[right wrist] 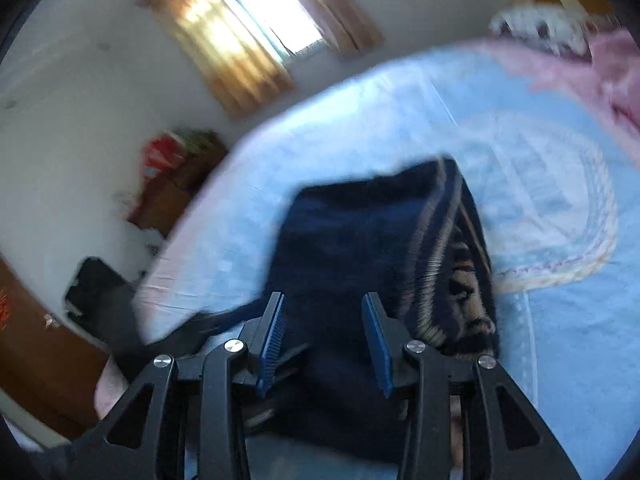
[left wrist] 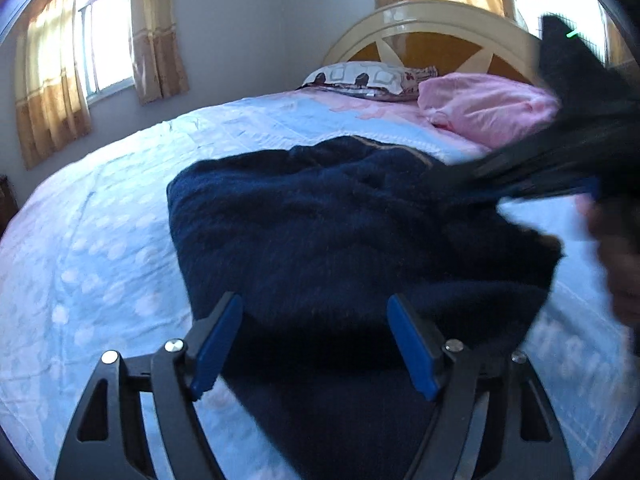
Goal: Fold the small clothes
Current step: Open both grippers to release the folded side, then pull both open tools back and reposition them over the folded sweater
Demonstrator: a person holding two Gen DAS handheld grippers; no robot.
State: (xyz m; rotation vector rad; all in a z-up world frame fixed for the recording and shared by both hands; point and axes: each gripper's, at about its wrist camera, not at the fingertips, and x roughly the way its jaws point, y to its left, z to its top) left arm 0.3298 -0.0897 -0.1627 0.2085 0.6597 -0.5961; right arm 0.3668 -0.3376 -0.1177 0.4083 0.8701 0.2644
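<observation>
Navy knit garment [left wrist: 320,232] lies folded over on bed [left wrist: 100,240]; left tongs [left wrist: 316,344] and right tongs [right wrist: 324,340] both released, gripping nothing; folding partly done, final tidy fold likely left.

Bed [left wrist: 120,208], pale blue sheet: navy garment [left wrist: 340,232], pink blanket [left wrist: 488,108], patterned pillow [left wrist: 360,78].

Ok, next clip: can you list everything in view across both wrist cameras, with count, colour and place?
sweater: one, navy with tan stripes, lying folded on the bed
bedspread: one, pale blue and pink, covering the bed
pink bedding: one bundle, pink, near the headboard
pillow: one, white patterned, at the headboard
headboard: one, cream and brown, far end
curtains: tan, at the windows
left gripper: black, blue pads, open over the sweater's near edge
right gripper: black, blue pads, open above the sweater
hand: one, blurred, right edge
</observation>
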